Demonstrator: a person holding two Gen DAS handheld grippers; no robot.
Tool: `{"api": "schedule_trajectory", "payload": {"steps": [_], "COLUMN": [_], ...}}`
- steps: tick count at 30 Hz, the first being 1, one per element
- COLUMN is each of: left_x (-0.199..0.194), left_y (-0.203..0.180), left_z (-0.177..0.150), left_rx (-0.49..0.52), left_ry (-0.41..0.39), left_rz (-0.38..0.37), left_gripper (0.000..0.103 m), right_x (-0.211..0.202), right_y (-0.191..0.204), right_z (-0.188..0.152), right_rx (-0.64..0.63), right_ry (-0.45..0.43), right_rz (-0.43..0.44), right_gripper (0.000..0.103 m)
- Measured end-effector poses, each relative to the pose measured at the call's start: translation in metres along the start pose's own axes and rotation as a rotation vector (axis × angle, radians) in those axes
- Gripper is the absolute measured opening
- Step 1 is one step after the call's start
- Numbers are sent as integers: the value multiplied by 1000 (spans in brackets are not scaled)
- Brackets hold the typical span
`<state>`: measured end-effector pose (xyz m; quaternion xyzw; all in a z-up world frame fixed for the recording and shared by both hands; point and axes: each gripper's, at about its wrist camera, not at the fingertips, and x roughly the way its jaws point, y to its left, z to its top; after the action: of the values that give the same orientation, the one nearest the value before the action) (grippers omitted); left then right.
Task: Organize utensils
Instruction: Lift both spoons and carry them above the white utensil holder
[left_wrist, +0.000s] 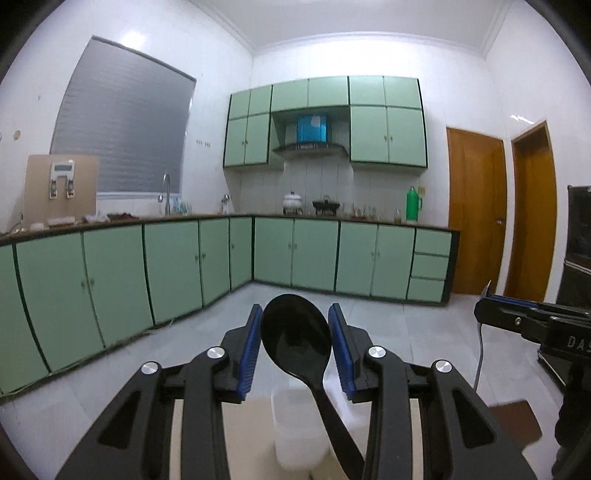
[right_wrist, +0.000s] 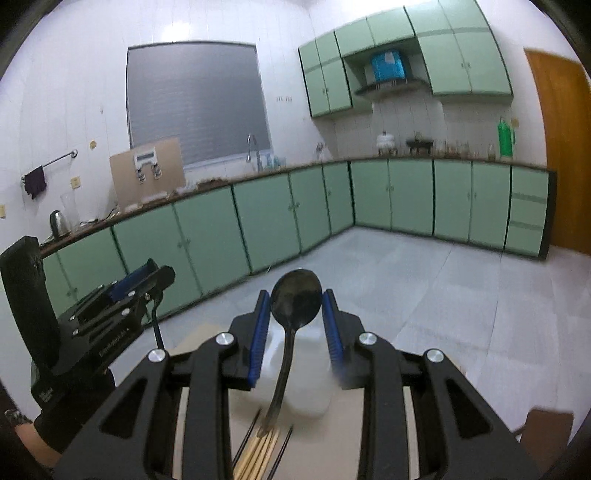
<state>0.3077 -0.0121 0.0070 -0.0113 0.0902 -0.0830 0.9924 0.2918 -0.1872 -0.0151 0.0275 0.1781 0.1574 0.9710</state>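
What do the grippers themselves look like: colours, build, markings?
Both are matte black linkage frames with silver pivot bolts and ribbed blue finger pads. The left gripper and right gripper each carry white lettering, too small to read. The person wears a black glove.

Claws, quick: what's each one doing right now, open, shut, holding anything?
Left claw: shut on a black plastic spoon, bowl up.
Right claw: shut on a dark metal spoon, bowl up.
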Motion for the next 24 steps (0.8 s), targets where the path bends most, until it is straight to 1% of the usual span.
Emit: {"api": "schedule_trajectory", "payload": {"steps": [2,5,7,8,12,14,17,20,24], "left_x": [20,50,67,79,107,115,121,124,123], "left_y": [-3,-6,-8,-7,-1,3,6,9,15], "left_z": [11,14,9,3,-22,-36,-54,-61,-65], "left_rx": [9,24,33,35,28,19,10,9,-28], "left_ry": [-19,-20,-6,13,84,117,162,185,196], "left_rz": [12,30,42,48,56,60,53,50,37], "left_gripper": [36,36,36,36,36,36,36,37,37], "right_x": [17,43,62,72,111,126,137,146,144], "right_y": [-4,-14,-20,-21,-27,-29,-25,-23,-18], "right_z": [14,25,25,23,5,-8,-24,-37,-47], "right_rx": [-7,0,2,4,5,13,23,18,25], "right_ry": [-19,-34,-23,-13,55,97,137,182,194], "right_rz": [-23,-55,-75,-79,-100,-99,-88,-83,-84], "right_gripper": [27,27,27,28,27,28,28,28,28]}}
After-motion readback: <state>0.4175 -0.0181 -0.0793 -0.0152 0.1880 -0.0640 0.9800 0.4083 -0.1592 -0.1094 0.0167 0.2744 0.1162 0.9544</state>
